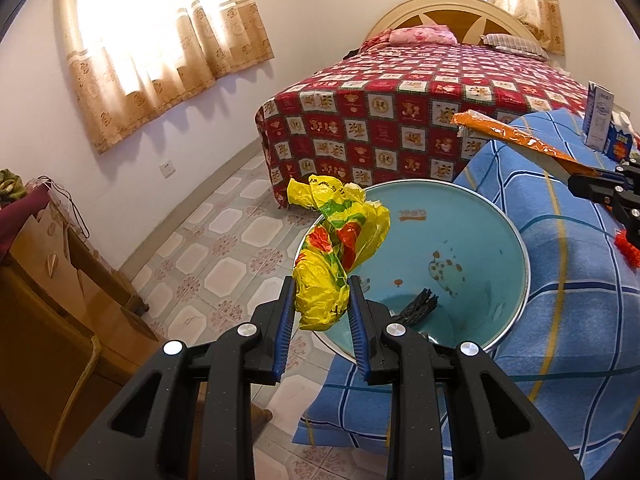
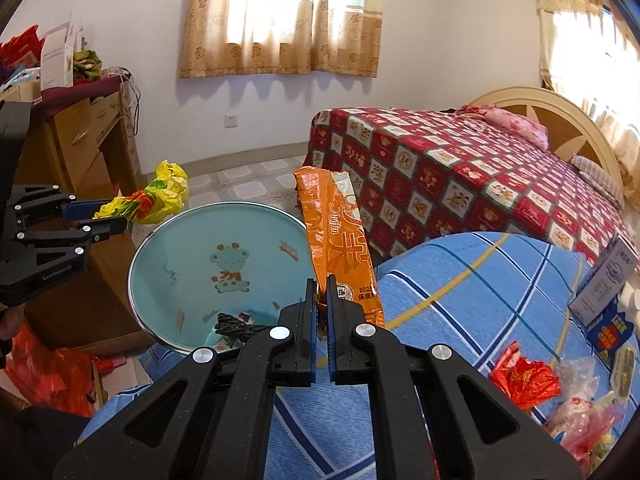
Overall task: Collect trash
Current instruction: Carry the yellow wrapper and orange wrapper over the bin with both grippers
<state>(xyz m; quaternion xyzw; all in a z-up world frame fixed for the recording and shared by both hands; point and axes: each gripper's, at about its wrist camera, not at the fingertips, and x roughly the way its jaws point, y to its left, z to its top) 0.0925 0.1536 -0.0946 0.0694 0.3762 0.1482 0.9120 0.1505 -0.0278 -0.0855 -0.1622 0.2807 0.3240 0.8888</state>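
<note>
My left gripper (image 1: 322, 284) is shut on a crumpled yellow plastic bag (image 1: 336, 248) and holds it over the near rim of a teal basin (image 1: 472, 216). The bag also shows in the right wrist view (image 2: 156, 200). My right gripper (image 2: 321, 280) is shut on a long orange snack wrapper (image 2: 336, 240), held upright beside the basin (image 2: 188, 240). The wrapper also shows in the left wrist view (image 1: 516, 136). A dark scrap (image 1: 416, 308) lies in the basin's bottom.
The basin sits by a blue checked cloth (image 2: 460, 292) that carries red crumpled wrapping (image 2: 524, 380), a pink bag (image 2: 584, 416) and small cartons (image 2: 604, 280). A bed with a red patterned cover (image 1: 400, 120) stands behind. A wooden cabinet (image 1: 52, 280) is at left.
</note>
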